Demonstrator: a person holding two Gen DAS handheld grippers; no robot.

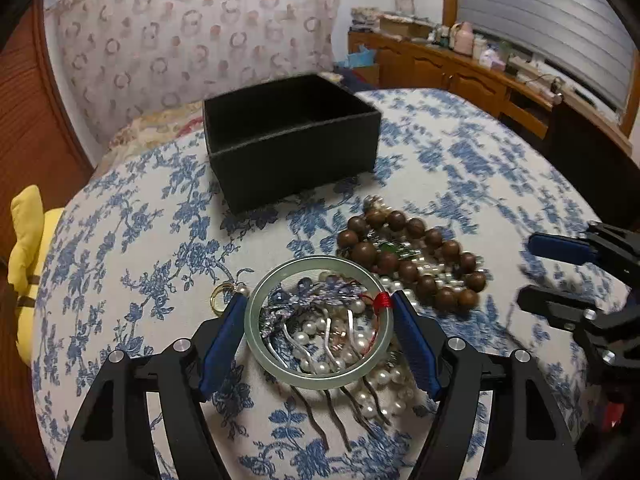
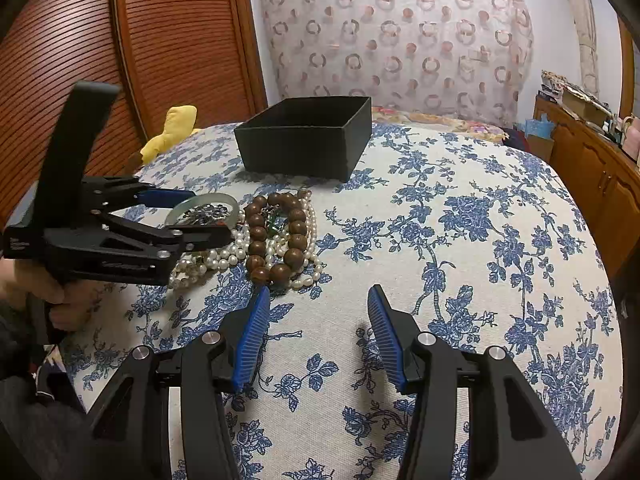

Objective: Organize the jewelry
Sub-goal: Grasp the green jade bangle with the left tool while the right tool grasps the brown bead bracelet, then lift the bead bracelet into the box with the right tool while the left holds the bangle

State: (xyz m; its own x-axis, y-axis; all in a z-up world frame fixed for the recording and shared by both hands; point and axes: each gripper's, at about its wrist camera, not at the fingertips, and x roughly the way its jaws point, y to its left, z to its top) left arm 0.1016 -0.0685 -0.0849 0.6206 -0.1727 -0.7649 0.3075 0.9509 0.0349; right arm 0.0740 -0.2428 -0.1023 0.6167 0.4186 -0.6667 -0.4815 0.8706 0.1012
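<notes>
A pale green jade bangle [image 1: 316, 322] lies on a heap of pearl strands [image 1: 344, 356] and a tasselled piece on the floral cloth. My left gripper [image 1: 318, 300] straddles the bangle, its blue pads [image 1: 224, 344] against both sides of the rim. A brown wooden bead bracelet [image 1: 416, 258] lies to its right, a gold ring [image 1: 222, 298] to its left. An open black box [image 1: 288, 136] stands behind. My right gripper [image 2: 316, 296] is open and empty over bare cloth, right of the beads [image 2: 276, 236]. The left gripper [image 2: 200, 216] and bangle [image 2: 204, 202] show in the right wrist view.
A yellow soft toy [image 1: 28, 248] lies at the left edge of the bed. A wooden sideboard [image 1: 500, 80] with clutter runs along the right. A patterned curtain [image 2: 400, 32] hangs behind the box [image 2: 308, 136]. Wooden slatted doors [image 2: 120, 40] stand at the left.
</notes>
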